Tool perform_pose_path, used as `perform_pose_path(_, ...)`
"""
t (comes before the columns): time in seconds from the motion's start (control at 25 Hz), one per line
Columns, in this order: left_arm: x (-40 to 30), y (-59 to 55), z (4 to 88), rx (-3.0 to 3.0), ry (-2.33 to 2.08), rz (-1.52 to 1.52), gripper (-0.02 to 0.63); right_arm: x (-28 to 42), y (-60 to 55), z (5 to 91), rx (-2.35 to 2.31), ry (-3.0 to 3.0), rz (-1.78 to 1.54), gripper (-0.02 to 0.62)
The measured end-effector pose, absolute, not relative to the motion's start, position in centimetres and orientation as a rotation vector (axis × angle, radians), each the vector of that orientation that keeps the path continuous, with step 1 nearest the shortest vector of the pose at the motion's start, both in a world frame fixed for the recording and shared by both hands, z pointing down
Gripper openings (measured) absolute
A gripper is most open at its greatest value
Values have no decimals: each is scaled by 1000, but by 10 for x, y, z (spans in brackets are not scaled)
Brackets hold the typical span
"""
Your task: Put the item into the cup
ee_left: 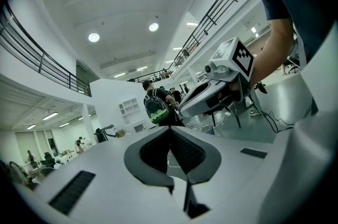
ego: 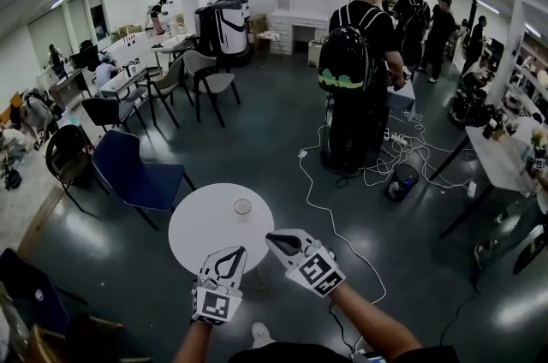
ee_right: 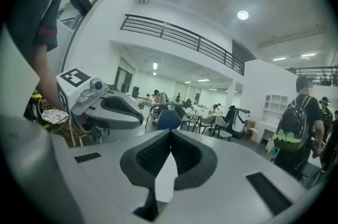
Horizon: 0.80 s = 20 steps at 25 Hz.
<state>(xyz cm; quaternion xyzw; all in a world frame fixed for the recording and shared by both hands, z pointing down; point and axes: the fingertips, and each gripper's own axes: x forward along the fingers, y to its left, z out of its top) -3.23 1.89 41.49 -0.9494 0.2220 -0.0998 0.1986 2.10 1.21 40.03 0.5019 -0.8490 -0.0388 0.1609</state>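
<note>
Cup [ego: 243, 206] sits on the round worktop [ego: 197, 233], left tool [ego: 237, 252] and right tool [ego: 271, 238] both closed on nothing nearby.

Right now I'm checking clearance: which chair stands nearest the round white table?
The blue chair, just left of the table; the black chair and grey chairs stand farther back.

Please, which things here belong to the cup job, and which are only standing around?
For the job:
- cup
- round table under it
- left gripper and right gripper, both shut
- the item itself is not in sight

Only around:
- blue chair
- floor cables
- person with backpack
</note>
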Motion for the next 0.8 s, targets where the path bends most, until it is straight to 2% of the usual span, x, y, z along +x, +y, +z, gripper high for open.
perform_pose_path(0.8, -13, 134, 408, -2614, 646, -332, 15, 46, 123, 394, 1458, -2460, -106, 18)
